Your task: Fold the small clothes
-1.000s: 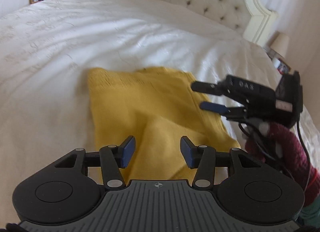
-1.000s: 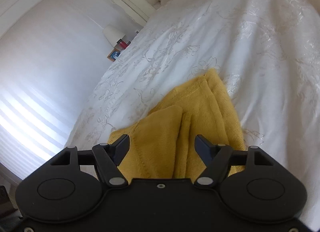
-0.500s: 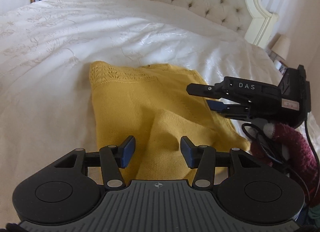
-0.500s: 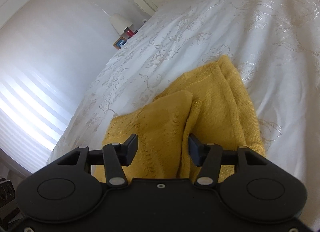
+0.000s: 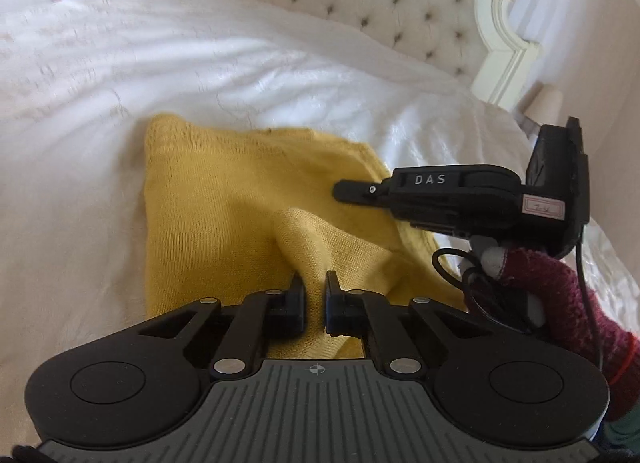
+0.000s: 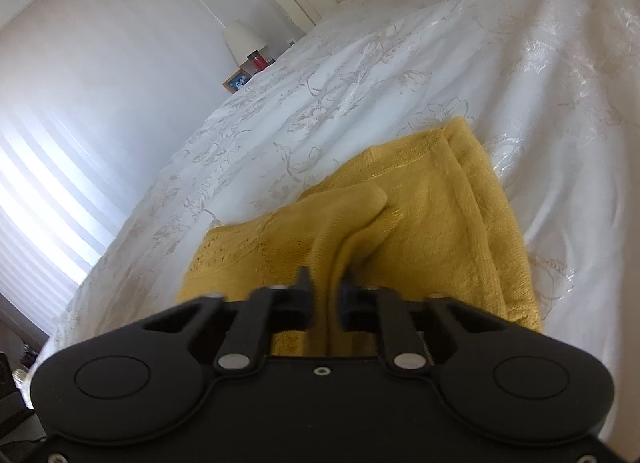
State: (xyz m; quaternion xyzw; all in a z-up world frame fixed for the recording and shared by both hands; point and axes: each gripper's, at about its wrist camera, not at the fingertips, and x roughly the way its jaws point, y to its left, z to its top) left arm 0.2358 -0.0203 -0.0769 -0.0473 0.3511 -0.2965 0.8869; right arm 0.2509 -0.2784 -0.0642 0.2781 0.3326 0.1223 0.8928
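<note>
The yellow knit garment [image 5: 224, 199] lies partly folded on the bed [image 5: 200, 75]. The left gripper [image 5: 315, 295] and right gripper [image 6: 325, 287] have just closed, each pinching its near edge, likely to lift it for the next fold.

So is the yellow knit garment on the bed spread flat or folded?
Folded, partly: the yellow knit garment shows stacked layers along one edge, and a ridge of cloth is pinched up near its middle.

Yellow garment's [image 5: 224, 199] near edge is hidden behind the gripper bodies.
</note>
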